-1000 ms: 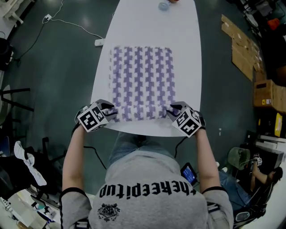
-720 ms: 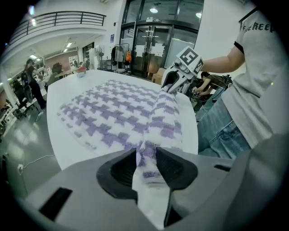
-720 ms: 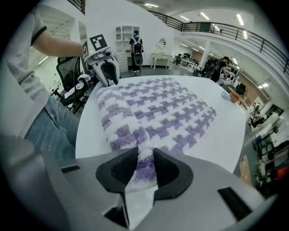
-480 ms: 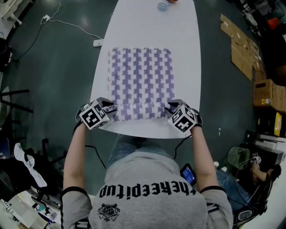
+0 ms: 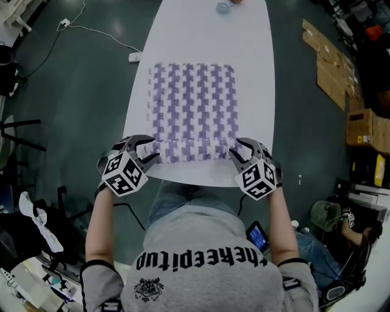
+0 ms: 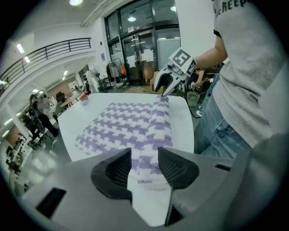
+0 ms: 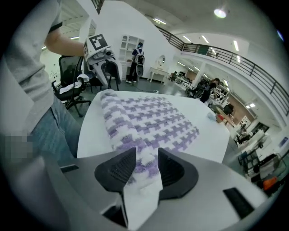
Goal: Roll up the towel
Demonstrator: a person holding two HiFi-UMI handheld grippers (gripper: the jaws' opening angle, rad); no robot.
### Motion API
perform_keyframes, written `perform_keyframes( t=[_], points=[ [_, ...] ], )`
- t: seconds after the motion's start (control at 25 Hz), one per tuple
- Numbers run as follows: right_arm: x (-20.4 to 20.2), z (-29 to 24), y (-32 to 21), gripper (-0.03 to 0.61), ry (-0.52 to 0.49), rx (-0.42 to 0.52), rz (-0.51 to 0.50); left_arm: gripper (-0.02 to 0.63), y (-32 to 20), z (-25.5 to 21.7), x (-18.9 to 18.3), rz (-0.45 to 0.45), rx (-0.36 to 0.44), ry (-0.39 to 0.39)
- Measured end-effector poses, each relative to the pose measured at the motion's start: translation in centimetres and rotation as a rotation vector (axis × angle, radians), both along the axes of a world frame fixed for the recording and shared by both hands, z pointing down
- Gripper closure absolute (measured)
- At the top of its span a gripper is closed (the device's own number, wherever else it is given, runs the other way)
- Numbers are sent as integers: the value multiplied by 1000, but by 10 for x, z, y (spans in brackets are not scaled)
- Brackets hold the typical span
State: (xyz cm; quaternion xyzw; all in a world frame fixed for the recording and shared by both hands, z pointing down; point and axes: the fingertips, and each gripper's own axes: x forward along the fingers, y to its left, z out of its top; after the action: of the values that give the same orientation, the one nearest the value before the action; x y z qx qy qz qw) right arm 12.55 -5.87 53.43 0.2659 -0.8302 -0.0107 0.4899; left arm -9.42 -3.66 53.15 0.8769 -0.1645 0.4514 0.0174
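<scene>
A purple-and-white patterned towel (image 5: 192, 100) lies spread on the white table (image 5: 207, 42). Its near edge is turned over into a short roll (image 5: 192, 149) along the table's front. My left gripper (image 5: 148, 153) hovers at the roll's left end and my right gripper (image 5: 239, 152) at its right end. Both sets of jaws have just been opening. In the left gripper view the left gripper (image 6: 144, 155) frames the roll's end (image 6: 146, 158) without the pads pressing it. The right gripper (image 7: 146, 158) does the same at the other end (image 7: 144, 169).
A small blue object (image 5: 223, 7) sits at the table's far end. On the floor are a power strip (image 5: 134, 58) at the left and flat cardboard (image 5: 332, 67) at the right. The table's front edge (image 5: 195, 183) is just behind the roll, against the person's legs.
Both grippers have let go of the roll's ends and lifted, drawing back toward the person. The rolled edge stays where it was on the table.
</scene>
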Motion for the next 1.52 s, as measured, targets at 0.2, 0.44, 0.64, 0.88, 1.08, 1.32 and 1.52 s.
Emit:
perform_keyframes(
  t=[0.2, 0.44, 0.64, 0.88, 1.08, 1.32, 1.52],
  points=[
    [-22, 28, 30, 383, 95, -22, -156, 402, 35, 31, 17, 77, -72, -56],
    [-31, 67, 16, 357, 196, -23, -216, 367, 25, 66, 15, 61, -107, -102],
    [-16, 74, 13, 357, 187, -27, -193, 367, 20, 77, 14, 70, -83, -151],
    [-18, 62, -4, 453, 184, -33, -175, 475, -1, 70, 10, 60, -49, -170],
    [-11, 48, -1, 482, 158, -68, -163, 482, 4, 56, 18, 83, -101, -140],
    [-11, 38, 31, 480, 117, -175, -167, 482, 36, 46, 17, 114, -193, -80],
    [-7, 42, 35, 480, 102, -229, -158, 480, 40, 48, 21, 113, -247, -51]
  ],
)
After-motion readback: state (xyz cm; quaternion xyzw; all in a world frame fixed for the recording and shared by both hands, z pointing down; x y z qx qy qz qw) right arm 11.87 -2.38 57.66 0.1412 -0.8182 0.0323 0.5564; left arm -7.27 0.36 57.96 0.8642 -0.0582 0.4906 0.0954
